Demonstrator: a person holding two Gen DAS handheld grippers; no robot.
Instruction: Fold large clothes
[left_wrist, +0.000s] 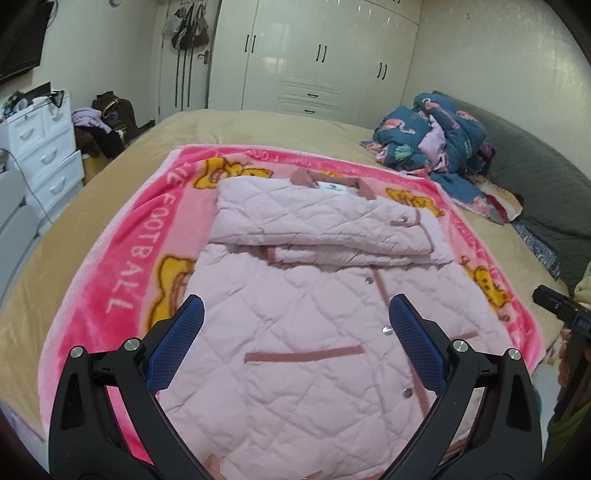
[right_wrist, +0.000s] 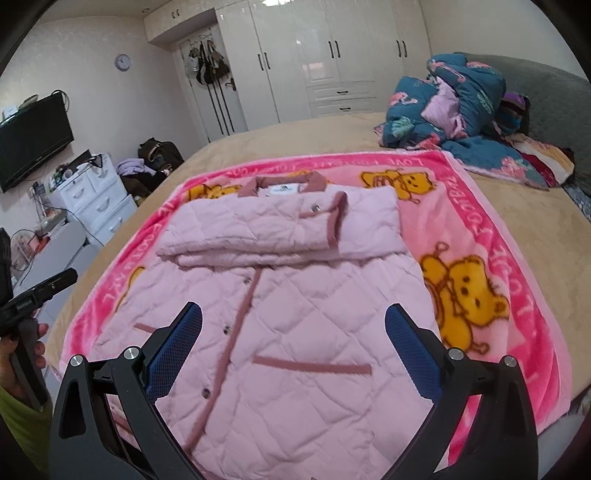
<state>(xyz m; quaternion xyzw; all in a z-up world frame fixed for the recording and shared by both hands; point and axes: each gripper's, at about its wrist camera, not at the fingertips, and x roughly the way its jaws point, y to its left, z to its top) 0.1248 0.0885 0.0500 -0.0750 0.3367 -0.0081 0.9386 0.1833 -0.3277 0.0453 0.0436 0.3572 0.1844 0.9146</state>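
A pale pink quilted jacket (left_wrist: 317, 295) (right_wrist: 295, 295) with dusty-rose trim lies front up on a pink cartoon blanket (left_wrist: 129, 266) (right_wrist: 517, 266). Both sleeves are folded across its chest below the collar. My left gripper (left_wrist: 295, 325) hovers open above the jacket's lower left half, nothing between its blue pads. In the same way, my right gripper (right_wrist: 293, 328) is held open over the lower right half, above a pocket trim. Each gripper shows at the edge of the other's view, held in a hand.
The blanket lies on a tan bed (left_wrist: 55, 258) (right_wrist: 546, 229). A heap of teal flowered bedding (left_wrist: 432, 136) (right_wrist: 461, 110) sits by the grey headboard. White drawers (left_wrist: 44, 147) (right_wrist: 96, 199), a wall television (right_wrist: 33, 136) and wardrobes (left_wrist: 325, 55) stand beyond.
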